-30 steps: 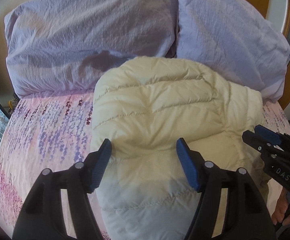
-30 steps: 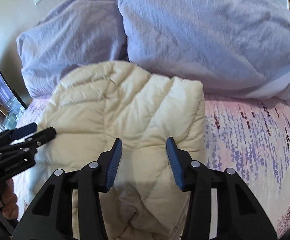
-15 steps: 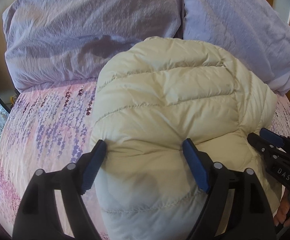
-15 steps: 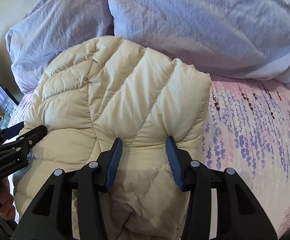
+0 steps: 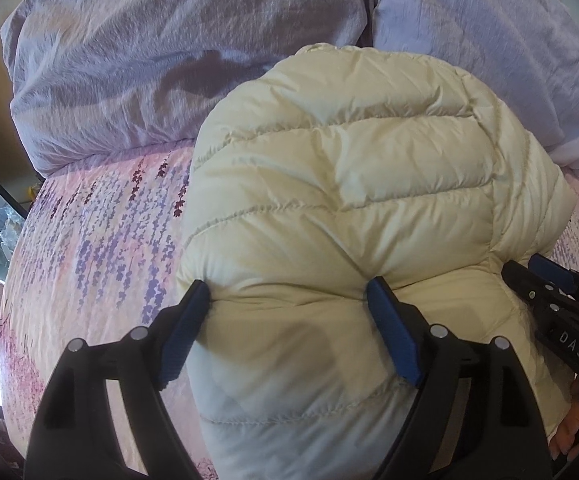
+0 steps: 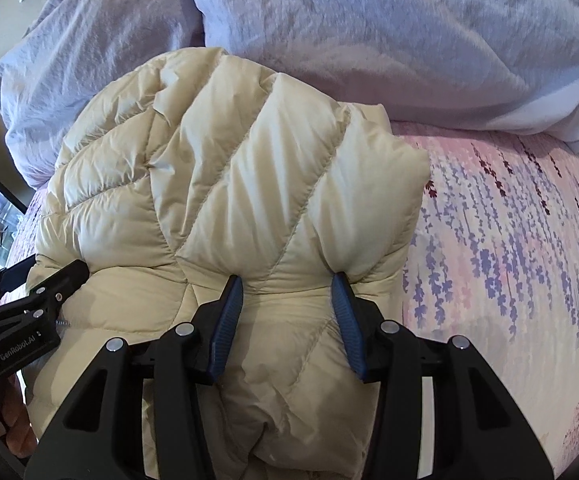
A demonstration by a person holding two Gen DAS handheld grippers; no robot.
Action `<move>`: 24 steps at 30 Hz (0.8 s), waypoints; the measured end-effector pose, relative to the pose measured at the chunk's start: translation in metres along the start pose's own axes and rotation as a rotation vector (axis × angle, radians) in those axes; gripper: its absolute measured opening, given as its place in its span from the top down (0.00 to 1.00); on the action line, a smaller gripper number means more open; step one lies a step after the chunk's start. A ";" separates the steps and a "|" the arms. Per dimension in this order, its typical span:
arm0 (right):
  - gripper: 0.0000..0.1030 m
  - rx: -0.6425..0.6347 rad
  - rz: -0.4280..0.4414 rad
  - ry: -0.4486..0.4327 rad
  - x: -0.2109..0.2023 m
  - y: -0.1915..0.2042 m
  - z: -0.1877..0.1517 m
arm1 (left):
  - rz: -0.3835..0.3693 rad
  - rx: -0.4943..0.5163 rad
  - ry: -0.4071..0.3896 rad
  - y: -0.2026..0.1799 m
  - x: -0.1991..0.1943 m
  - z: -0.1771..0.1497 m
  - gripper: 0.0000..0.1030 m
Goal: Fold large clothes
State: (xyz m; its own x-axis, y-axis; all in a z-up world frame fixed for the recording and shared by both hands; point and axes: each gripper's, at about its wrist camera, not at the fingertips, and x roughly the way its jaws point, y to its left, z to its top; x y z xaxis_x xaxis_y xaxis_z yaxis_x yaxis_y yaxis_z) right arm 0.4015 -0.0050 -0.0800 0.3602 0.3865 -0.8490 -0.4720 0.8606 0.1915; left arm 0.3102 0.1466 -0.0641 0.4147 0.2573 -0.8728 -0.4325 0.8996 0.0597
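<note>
The cream quilted puffer jacket (image 5: 341,216) sat bundled on the bed, on a pink sheet printed with purple hanging flowers (image 5: 101,240), its far edge up against two crumpled lavender pillows (image 6: 389,36). It looked already folded over into a chunky packet, so the step in hand was probably pressing it flat.

The left tongs (image 5: 289,304) were spread wide, blue pads dug into the puffy fabric on either side of a fat roll, without really pinching it. The right tongs (image 6: 287,292) were parted a bit narrower, also pushed into the jacket near its right edge, nothing actually clamped between them. Each pair showed up at the edge of the other's view, so they were working close together along the near side of the bundle.

For doing this bit well: down filling springs back, so the person would want to press slowly and evenly with both pairs to let the air bleed out rather than jab. Keeping the two pairs level with each other should stop the packet skewing. The slippery shell could slide on the sheet, so downward pressure beats pushing forward toward the pillows.
</note>
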 end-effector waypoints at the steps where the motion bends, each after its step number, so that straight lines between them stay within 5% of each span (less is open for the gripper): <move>1: 0.53 0.004 0.000 0.006 0.001 0.000 0.001 | -0.001 -0.002 0.003 0.000 -0.001 0.000 0.21; 4: 0.49 0.014 0.000 0.027 -0.004 -0.002 0.009 | -0.015 -0.015 -0.009 0.005 -0.010 -0.001 0.21; 8: 0.17 0.017 -0.018 0.001 -0.022 -0.001 0.015 | -0.022 -0.015 -0.057 0.010 -0.027 -0.008 0.20; 24: 0.01 -0.010 -0.019 -0.073 -0.099 0.001 -0.042 | -0.100 -0.066 -0.128 0.041 -0.104 -0.058 0.02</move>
State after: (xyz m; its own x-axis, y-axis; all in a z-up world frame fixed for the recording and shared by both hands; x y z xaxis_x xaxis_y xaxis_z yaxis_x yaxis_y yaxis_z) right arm 0.3321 -0.0565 -0.0163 0.4264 0.3936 -0.8144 -0.4723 0.8648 0.1707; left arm 0.2034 0.1363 0.0011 0.5546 0.2144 -0.8040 -0.4342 0.8988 -0.0598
